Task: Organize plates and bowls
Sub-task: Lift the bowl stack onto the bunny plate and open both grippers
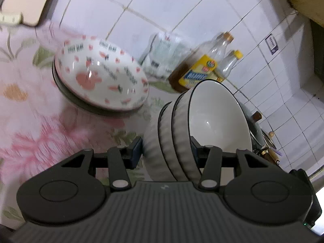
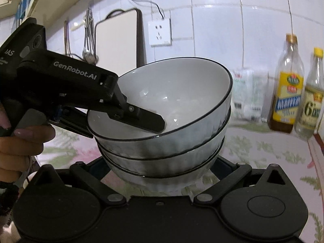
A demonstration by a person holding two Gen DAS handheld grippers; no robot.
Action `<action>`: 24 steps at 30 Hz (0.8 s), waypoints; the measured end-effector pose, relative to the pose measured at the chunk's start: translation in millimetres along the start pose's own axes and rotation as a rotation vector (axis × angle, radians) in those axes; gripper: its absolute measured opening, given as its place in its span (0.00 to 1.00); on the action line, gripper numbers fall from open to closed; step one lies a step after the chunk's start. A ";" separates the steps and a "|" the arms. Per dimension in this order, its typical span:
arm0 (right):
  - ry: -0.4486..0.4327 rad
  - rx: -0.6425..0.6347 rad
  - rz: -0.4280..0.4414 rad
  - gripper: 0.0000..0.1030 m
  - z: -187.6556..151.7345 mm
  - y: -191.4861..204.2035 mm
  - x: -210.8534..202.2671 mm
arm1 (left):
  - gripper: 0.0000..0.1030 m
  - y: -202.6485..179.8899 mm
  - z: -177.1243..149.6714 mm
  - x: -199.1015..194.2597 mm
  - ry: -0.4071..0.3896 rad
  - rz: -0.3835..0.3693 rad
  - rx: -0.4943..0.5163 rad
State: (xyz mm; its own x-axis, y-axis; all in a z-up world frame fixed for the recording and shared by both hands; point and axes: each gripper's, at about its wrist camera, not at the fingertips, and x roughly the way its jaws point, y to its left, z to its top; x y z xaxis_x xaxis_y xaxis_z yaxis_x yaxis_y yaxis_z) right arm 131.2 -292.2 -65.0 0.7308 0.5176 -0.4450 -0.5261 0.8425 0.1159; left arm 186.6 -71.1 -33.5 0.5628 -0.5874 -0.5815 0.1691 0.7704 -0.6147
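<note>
Three nested ribbed bowls [image 2: 166, 133] sit right at your fingers, and both hands are on them. Your left gripper [image 1: 166, 151] pinches the stack's rim, one finger inside the top bowl and one outside against the ribbed walls; the right-wrist view shows it coming in from the left. Your right gripper [image 2: 160, 168] straddles the stack's base, but whether its fingers press the walls I cannot tell. The stack is tilted, its opening leaning away from your left hand, and it looks clear of the floral surface [image 1: 30, 105]. Farther off to the left lies the red-patterned bowl [image 1: 101, 75] on a dark plate [image 1: 66, 93], the likely destination. Beyond, oil bottles [image 2: 287, 93] stand by the tiled wall.
</note>
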 end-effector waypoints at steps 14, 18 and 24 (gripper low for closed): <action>-0.026 0.029 0.058 1.00 84.2 7.2 57.3 | 0.45 9.2 88.4 -22.7 -0.075 0.087 0.046; -0.019 0.020 0.063 1.00 103.2 1.0 78.3 | 0.45 19.4 117.0 -12.8 -0.089 0.088 0.022; 0.029 0.060 0.047 1.00 112.8 -12.3 116.2 | 0.46 39.8 139.9 18.0 -0.072 0.095 0.024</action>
State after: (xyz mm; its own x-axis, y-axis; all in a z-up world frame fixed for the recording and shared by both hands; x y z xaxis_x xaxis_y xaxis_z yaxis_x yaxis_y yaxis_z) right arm 271.7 -225.6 -17.9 0.6923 0.5534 -0.4631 -0.5320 0.8250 0.1905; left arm 316.6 -16.4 6.2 0.6335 -0.4930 -0.5964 0.1311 0.8280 -0.5452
